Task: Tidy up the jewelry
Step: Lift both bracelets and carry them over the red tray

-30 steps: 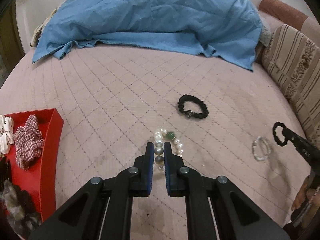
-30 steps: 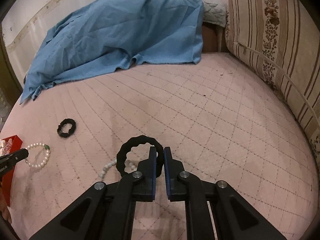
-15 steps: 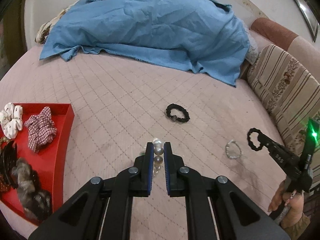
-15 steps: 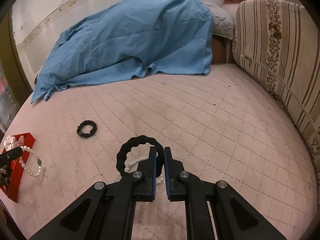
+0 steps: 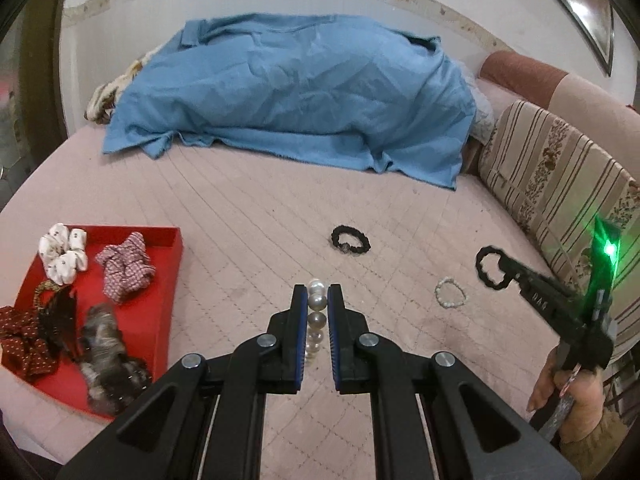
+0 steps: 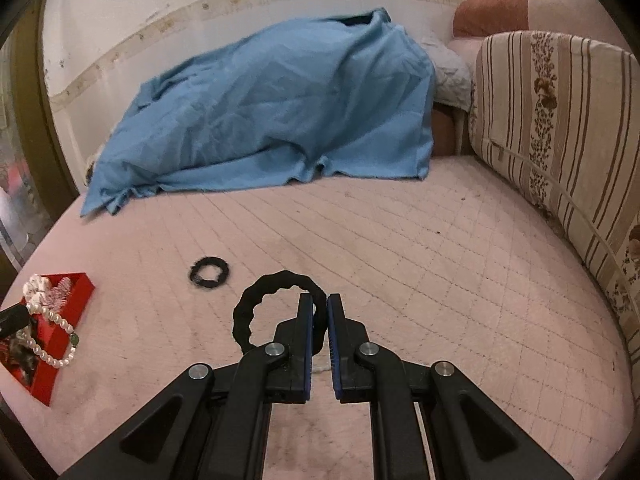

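My left gripper (image 5: 317, 293) is shut on a pearl bracelet (image 5: 316, 322), held above the bed; in the right wrist view the bracelet (image 6: 52, 340) hangs beside the red tray (image 6: 78, 300). My right gripper (image 6: 319, 304) is shut on a black wavy ring bracelet (image 6: 256, 312), also seen in the left wrist view (image 5: 490, 268). A black beaded bracelet (image 5: 351, 239) and a small white bead bracelet (image 5: 451, 297) lie on the pink bedspread. The red tray (image 5: 166, 300) at the left holds scrunchies.
A blue sheet (image 5: 296, 92) covers a heap at the back of the bed. A striped cushion (image 5: 560, 184) lines the right side. The bed's front edge runs just below the tray.
Both grippers have risen and pulled back from the bed. The pearl bracelet came up off the bedspread with the left gripper and now hangs by the tray.
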Demonstrator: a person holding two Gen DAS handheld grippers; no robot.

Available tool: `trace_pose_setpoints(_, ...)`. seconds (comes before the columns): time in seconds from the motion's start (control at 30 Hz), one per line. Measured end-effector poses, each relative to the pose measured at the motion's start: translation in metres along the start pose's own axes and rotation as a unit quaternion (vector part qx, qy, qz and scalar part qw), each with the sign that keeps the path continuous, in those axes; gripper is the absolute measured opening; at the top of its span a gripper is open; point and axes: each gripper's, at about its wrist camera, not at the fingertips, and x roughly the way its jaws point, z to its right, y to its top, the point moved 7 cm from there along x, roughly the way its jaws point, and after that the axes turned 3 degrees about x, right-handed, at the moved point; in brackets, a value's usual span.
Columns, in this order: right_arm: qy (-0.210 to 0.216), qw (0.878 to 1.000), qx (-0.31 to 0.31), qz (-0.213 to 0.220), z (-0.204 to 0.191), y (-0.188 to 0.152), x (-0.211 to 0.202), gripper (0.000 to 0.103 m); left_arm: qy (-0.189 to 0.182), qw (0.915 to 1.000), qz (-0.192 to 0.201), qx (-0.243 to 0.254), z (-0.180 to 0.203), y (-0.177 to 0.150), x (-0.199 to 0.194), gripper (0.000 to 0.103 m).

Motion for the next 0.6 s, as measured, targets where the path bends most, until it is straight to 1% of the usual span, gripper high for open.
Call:
trace_pose_setpoints(0.1,0.012,1.0,0.0,0.0,-0.015,-0.011,-0.008,0.008,-0.001,0.9999,0.011,-0.001,-0.002,0.0,-0.013,0.009)
trace_pose_setpoints(0.23,0.021,1.0,-0.018,0.002,-0.037,-0.025,-0.019,0.008,-0.002,0.9996,0.028,0.005,-0.004,-0.001,-0.031,0.009)
trace_pose_setpoints(0.4,0.039,0.999,-0.027,-0.009,-0.063,-0.05,-0.029,0.008,0.01,0.9986,0.048,0.022,-0.008,-0.004,-0.051,0.009)
trace_pose_setpoints(0.53,0.044,0.998,-0.041,-0.014,-0.083,-0.068,-0.036,0.008,0.013,0.998,0.058,0.023,-0.017,-0.008,-0.064,0.01)
trace_pose_setpoints(0.6,0.048,0.998,-0.04,-0.018,-0.089,-0.076,-0.038,0.008,0.02,0.9975,0.063,0.023,-0.024,-0.008,-0.071,0.01)
